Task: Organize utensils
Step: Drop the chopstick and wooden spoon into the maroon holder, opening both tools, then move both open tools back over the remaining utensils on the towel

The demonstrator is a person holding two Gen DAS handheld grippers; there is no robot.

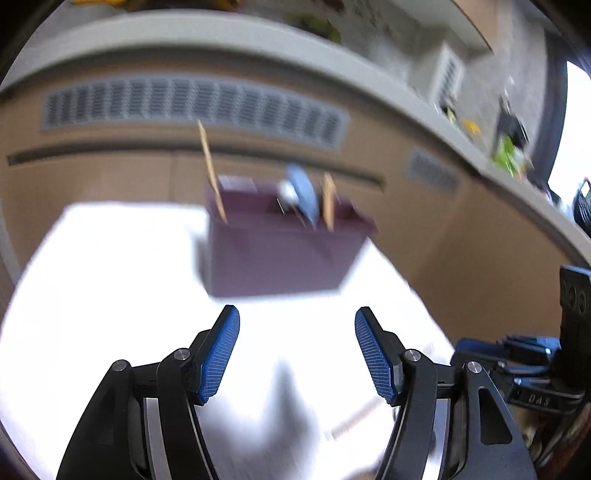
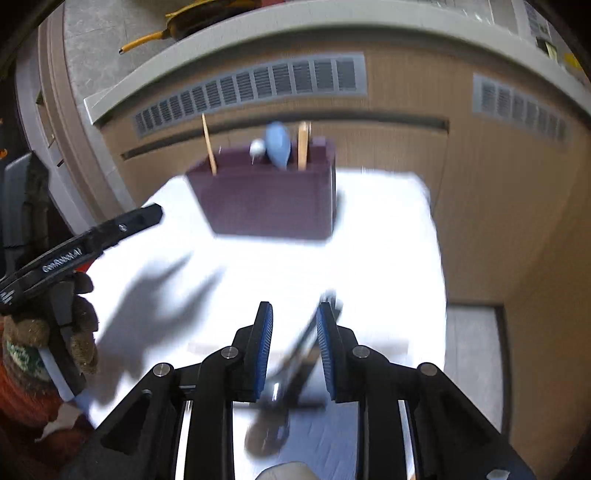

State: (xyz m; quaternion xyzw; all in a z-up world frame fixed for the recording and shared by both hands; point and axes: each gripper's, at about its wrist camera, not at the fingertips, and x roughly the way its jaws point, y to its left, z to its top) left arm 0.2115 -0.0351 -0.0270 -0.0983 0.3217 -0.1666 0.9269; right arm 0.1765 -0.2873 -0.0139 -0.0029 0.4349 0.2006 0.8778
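A dark purple utensil box (image 1: 280, 254) (image 2: 266, 206) stands at the far side of the white table (image 1: 110, 277) (image 2: 388, 240). In it stand a blue spoon (image 1: 303, 195) (image 2: 277, 144), a small white-headed utensil (image 2: 257, 147) and two wooden sticks (image 1: 210, 170) (image 2: 303, 146). My left gripper (image 1: 297, 310) is open and empty, in front of the box. My right gripper (image 2: 295, 306) is partly open over a dark spoon (image 2: 269, 428) lying on the table. Its blurred handle crosses the gap, close to the right pad (image 2: 325, 339). A blurred slim utensil (image 1: 354, 417) lies by the left gripper.
Behind the table runs a brown cabinet with grey vent grilles (image 1: 192, 107) (image 2: 258, 88) under a grey counter edge (image 1: 221, 33). A gloved hand (image 2: 81, 332) holds the left gripper at the right wrist view's left edge. Tiled floor (image 2: 472, 350) shows past the table's right edge.
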